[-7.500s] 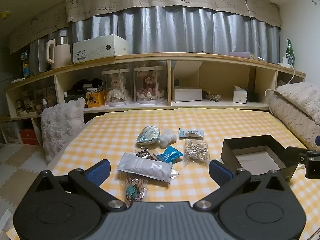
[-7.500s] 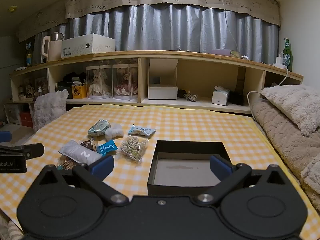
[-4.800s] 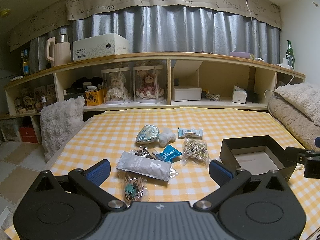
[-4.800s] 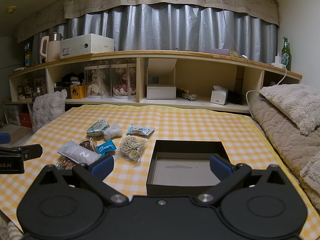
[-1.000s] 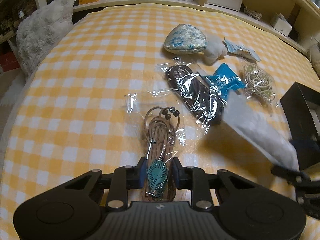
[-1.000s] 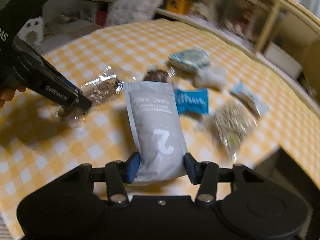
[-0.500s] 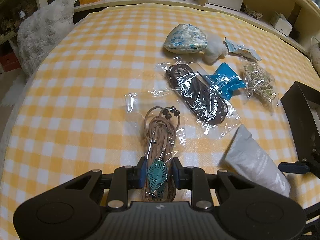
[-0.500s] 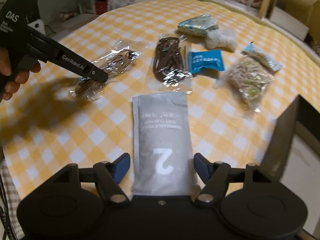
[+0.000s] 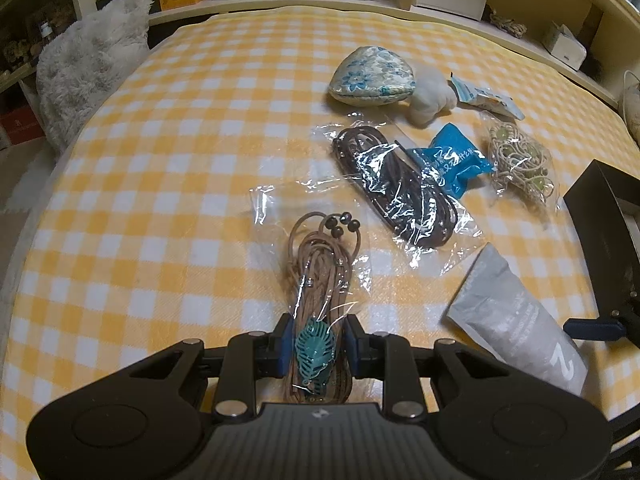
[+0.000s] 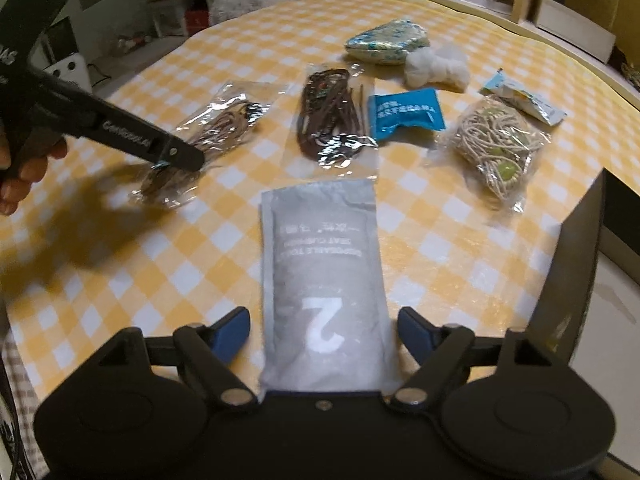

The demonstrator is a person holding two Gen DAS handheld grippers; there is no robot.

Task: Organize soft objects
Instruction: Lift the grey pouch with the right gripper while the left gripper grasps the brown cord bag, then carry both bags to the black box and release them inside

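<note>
Pinches the tan cord bag (image 9: pixel 320 264) by its near end, lower centre of the left view: left hand-held gripper (image 9: pixel 316 340), narrow, pads pressing the plastic on either side of a teal leaf charm. Rests otherwise flat on the checked cover (image 9: pixel 140 200), so probably gripped at the end for a clean lift toward the black box (image 9: pixel 600 208) at the right edge, the likely collecting place.

Straddles without squeezing the grey pouch (image 10: pixel 320 256), bottom centre of the right view: right hand-held gripper (image 10: pixel 324 328), wide, jaws just opened further, blue pads clear of both pouch edges. Lies loose on the cover just left of the box wall, outside it, not yet stowed.

Waiting higher in the frame: dark cord bag (image 10: pixel 332 120), blue packet (image 10: pixel 406 114), bead bag (image 10: pixel 496 144), floral purse (image 10: pixel 386 42), white puff (image 10: pixel 436 66). Mostly spread in a loose cluster, seemingly reachable one at a time.
</note>
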